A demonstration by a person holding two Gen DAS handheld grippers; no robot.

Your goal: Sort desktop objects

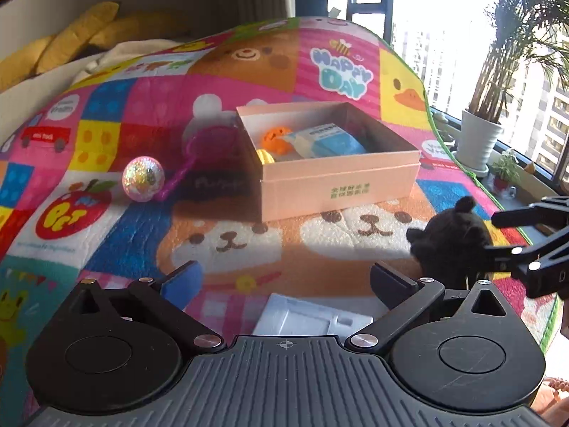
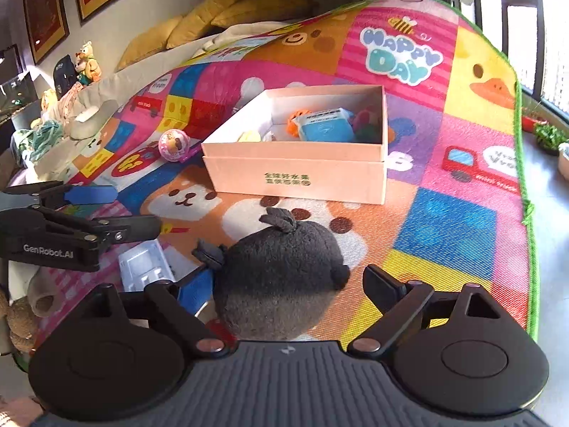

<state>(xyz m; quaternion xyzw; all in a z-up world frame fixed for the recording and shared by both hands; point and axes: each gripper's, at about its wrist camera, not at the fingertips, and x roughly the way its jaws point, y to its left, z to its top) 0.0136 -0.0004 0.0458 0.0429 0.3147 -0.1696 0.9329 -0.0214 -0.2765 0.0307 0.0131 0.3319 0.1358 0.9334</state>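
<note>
Black plush toy (image 2: 281, 277) lies on the colourful mat (image 2: 444, 235), between the spread fingers of the right gripper (image 2: 284, 284), whose pads do not press on it; just to its left sits a white plastic tray (image 2: 145, 267), under the left gripper (image 1: 284, 281), jaws wide apart and empty; beyond stands an open pink box (image 2: 302, 174) holding a blue packet (image 2: 327, 130) and an orange toy (image 1: 275, 138); a glittery ball (image 1: 143, 178) rests left of the box.

Open pink box (image 1: 334, 185) partly filled with toys; dark plush (image 2: 281, 277), glitter ball (image 1: 143, 178) on the mat nearby.
</note>
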